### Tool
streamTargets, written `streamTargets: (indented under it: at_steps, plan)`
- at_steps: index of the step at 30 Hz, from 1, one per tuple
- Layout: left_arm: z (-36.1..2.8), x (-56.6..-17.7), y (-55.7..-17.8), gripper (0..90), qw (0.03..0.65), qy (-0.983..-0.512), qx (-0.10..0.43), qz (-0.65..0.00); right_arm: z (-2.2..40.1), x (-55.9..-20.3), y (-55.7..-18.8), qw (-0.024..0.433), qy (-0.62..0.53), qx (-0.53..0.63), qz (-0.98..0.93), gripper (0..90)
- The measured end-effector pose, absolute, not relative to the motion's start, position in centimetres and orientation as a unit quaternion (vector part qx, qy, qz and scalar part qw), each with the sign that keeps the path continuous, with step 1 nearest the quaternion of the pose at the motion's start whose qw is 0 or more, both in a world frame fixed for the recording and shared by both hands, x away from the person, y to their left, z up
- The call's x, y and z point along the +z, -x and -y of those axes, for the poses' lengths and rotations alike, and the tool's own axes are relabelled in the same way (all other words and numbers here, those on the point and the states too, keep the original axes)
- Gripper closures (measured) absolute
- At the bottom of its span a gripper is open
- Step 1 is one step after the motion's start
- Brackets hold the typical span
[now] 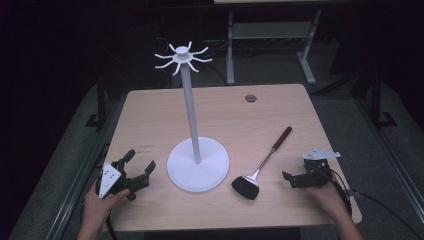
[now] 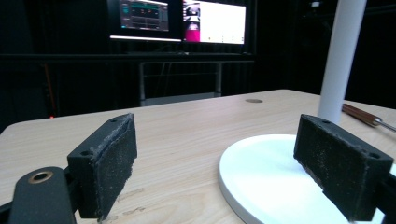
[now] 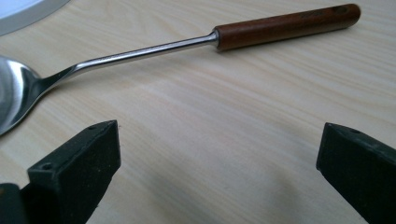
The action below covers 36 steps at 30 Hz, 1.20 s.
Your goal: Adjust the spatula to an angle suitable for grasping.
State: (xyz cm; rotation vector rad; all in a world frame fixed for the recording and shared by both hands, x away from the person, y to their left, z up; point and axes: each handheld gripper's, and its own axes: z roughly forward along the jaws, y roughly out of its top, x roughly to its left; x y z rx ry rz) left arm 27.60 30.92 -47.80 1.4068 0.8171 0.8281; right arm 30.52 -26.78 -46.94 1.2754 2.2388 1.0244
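Lower left of the high view, the left gripper point(image 1: 141, 172) rests wide open beside the white stand point(image 1: 198, 165), ready. Centre-right lies the spatula point(image 1: 262, 165), untouched; the right gripper point(image 1: 292, 180), jaws apart, faces it, probably to grasp it.

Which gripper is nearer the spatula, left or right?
Right. The right gripper sits open just right of the spatula; the left gripper is open across the stand's base from it.

The room is dark; only the tabletop point(image 1: 150, 115) is lit from above. The two monitors point(image 2: 177, 21) glare brightly. The near fingers point(image 3: 74, 177) look soft and grainy.
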Motion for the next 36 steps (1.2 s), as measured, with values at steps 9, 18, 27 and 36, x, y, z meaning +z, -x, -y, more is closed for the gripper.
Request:
streamTargets:
  at_steps: [9,18,27,36]
  plan:
    - [-30.8,-47.8,-27.6,13.6,0.616,-0.608,0.357,-0.351,26.9,-46.6,-31.3,0.190,-0.457,0.366,-0.788,3.3]
    - [-31.1,-47.8,-27.6,14.1,0.626,-0.600,0.349,-0.355,27.4,-46.0,-31.7,0.203,-0.462,0.366,-0.782,5.6]
    - [-31.2,-47.8,-27.7,14.2,0.627,-0.602,0.348,-0.352,28.0,-45.3,-32.5,0.217,-0.471,0.372,-0.770,13.5]
    - [-31.2,-47.8,-27.6,14.2,0.627,-0.601,0.347,-0.352,27.9,-44.7,-33.4,0.214,-0.466,0.379,-0.771,30.1]
